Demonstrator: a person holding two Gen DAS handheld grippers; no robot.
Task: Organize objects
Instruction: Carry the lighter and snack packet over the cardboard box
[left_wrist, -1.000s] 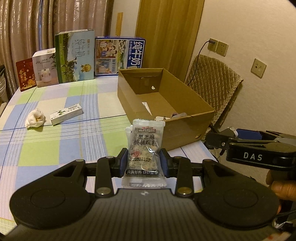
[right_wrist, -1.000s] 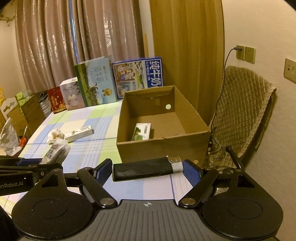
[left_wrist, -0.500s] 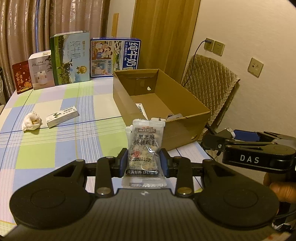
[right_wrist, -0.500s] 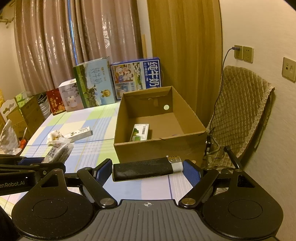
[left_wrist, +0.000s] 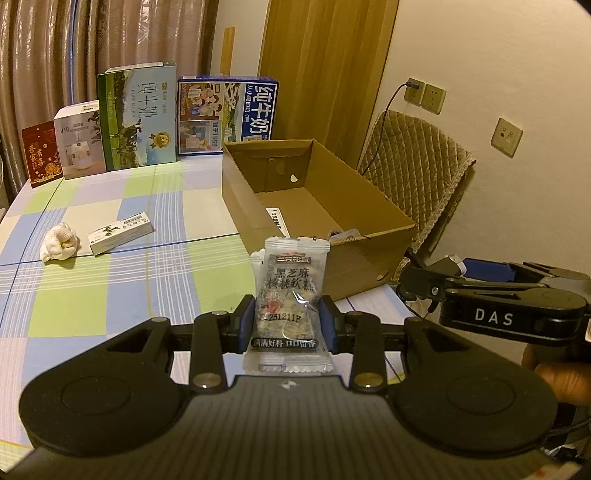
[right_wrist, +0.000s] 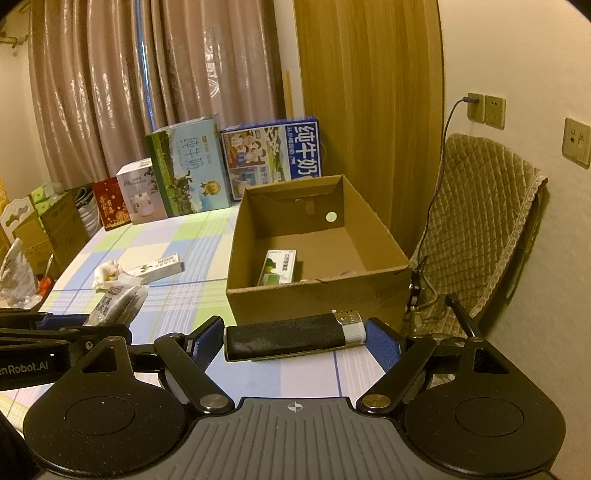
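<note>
Left gripper (left_wrist: 287, 325), low centre of the left wrist frame: pressed onto a snack packet (left_wrist: 290, 291), held upright by its lower half, top edge free. Right gripper (right_wrist: 295, 338), low centre of the right wrist frame: pads against both ends of a black lighter (right_wrist: 293, 336) lying crosswise, metal cap to the right. Straight ahead, centre of both frames: an open cardboard box (right_wrist: 317, 291) on the checked tablecloth (left_wrist: 92, 295), with a small green-and-white carton (right_wrist: 279, 266) already on its floor at the near left.

Step in hand, by judgement: carrying both items over the near wall and dropping them inside. Best done by lifting each clear of the near rim first, since both sit low against it from these views. Release only once well past the rim, over bare floor right of the carton. Packet: limp, likely to flutter, so lower before letting go. Lighter: hard, rounded, gripped end to end, apt to pivot or slip; keep level, avoid knocking the wall.

Left of the frame, not yet gathered: a white crumpled lump (left_wrist: 59, 242) just beside a slim white box (left_wrist: 120, 232).
</note>
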